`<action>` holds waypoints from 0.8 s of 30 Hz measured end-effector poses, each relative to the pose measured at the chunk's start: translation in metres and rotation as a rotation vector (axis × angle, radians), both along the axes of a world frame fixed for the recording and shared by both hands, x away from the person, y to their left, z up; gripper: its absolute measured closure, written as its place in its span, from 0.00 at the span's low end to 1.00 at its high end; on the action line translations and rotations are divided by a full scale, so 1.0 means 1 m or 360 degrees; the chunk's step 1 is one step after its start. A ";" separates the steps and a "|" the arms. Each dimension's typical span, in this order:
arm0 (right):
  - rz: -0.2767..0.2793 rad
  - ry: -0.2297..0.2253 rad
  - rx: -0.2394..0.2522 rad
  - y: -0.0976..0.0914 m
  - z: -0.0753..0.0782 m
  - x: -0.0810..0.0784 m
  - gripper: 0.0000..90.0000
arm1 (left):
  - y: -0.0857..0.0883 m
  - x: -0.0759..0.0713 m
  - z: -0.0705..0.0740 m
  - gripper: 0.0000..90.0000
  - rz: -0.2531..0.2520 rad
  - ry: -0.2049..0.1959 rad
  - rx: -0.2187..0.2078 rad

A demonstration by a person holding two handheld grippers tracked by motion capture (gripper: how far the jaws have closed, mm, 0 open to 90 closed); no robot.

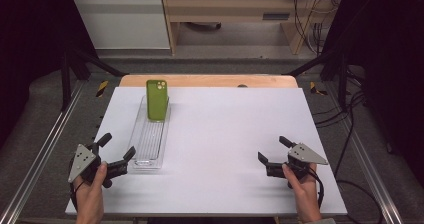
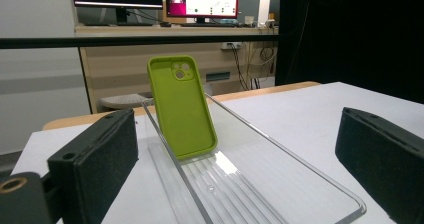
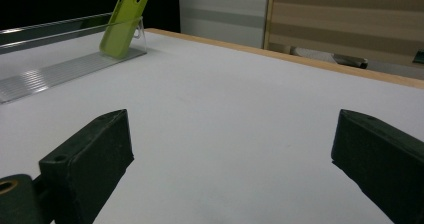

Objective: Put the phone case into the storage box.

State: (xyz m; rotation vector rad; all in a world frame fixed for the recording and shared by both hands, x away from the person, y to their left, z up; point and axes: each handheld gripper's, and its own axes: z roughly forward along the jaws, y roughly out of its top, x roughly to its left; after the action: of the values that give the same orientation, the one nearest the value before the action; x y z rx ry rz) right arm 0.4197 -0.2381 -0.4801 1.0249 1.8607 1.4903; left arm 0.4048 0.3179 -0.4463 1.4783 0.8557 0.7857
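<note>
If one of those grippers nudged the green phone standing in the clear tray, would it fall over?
Probably. The green phone stands tilted on its short bottom edge at the far end of the clear tray, so a light push likely tips it. It looks stiff, and its matte case should offer some grip. The tray's ribbed floor may let it slide.

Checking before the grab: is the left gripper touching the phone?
Apart. The left gripper view shows the green phone leaning at the clear tray's far end, well beyond the open left gripper.

Both grippers [image 1: 116, 150] [image 1: 272, 149] low — jaws spread.
</note>
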 end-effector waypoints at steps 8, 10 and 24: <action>0.0001 -0.0044 -0.0031 0.001 0.000 -0.001 0.04 | 0.004 0.000 -0.009 0.04 -0.0008 0.0002 0.0014; -0.0001 -0.0060 -0.0038 0.002 0.001 -0.002 0.04 | 0.004 0.000 -0.011 0.04 -0.0006 0.0008 0.0011; -0.0013 -0.0137 -0.0092 0.001 0.002 -0.004 0.05 | 0.009 0.000 -0.023 0.04 0.0025 0.0009 0.0003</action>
State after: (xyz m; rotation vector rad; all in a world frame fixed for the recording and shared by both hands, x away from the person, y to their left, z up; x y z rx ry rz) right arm 0.4156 -0.2371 -0.4781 0.9263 1.8261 1.4445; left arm 0.4043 0.3272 -0.4688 1.4775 0.8722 0.7943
